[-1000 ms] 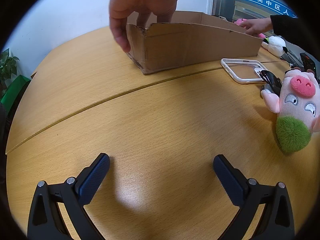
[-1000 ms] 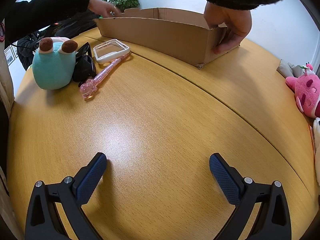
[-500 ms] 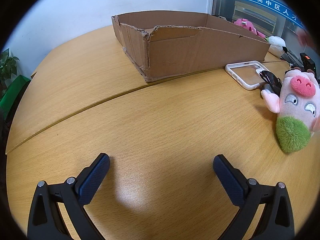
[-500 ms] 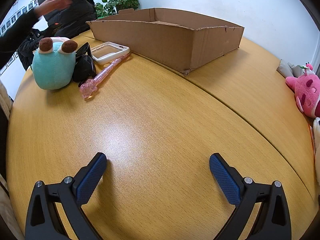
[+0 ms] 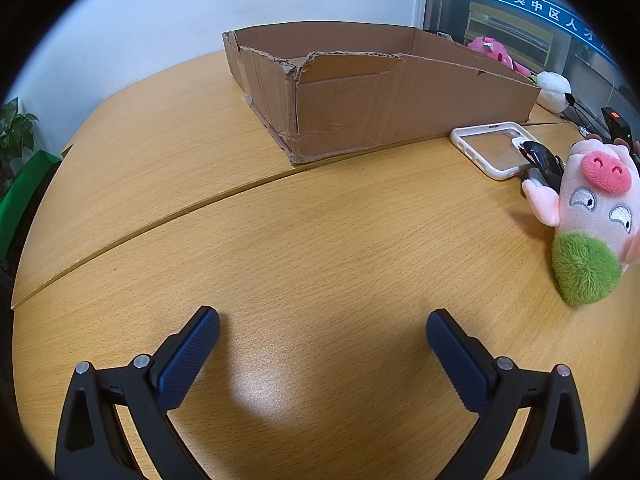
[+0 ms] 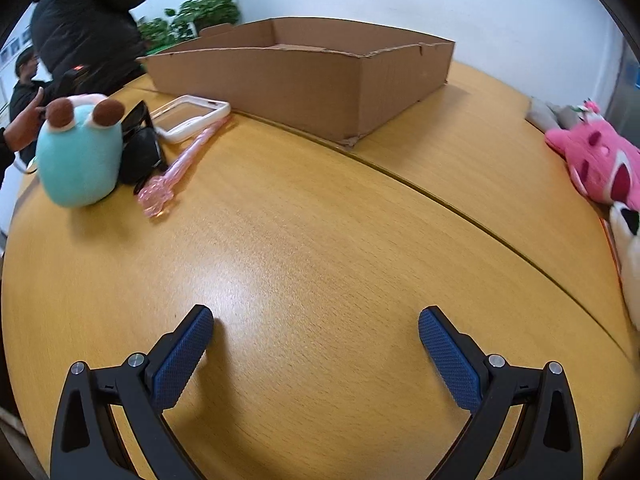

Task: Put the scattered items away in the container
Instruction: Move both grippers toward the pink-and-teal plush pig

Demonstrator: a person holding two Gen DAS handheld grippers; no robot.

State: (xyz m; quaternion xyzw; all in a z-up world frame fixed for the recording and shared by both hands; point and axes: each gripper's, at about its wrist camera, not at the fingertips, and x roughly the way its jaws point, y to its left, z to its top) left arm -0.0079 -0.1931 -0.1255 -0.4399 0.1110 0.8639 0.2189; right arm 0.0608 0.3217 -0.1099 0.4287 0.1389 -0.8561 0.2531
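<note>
A shallow cardboard box (image 5: 360, 108) stands open at the far side of the wooden table (image 5: 280, 240); it also shows in the right wrist view (image 6: 304, 76). A pig plush (image 5: 592, 216) lies at the right of the left wrist view, seen from behind as a teal plush (image 6: 80, 152) at the left of the right wrist view. Beside it lie black sunglasses (image 6: 140, 148), a white phone case (image 6: 192, 118) and a pink wand (image 6: 180, 164). My left gripper (image 5: 322, 336) and right gripper (image 6: 316, 332) are open and empty, low over bare table.
A pink plush (image 6: 600, 164) and a white plush (image 6: 628, 240) lie at the table's right edge. People in dark jackets (image 6: 84, 28) stand behind the table at the left. Potted plants (image 6: 192, 16) stand behind the box.
The hands that held the box have left it and withdrawn; the box has shifted slightly on the table. Both grippers have stayed still and open.
</note>
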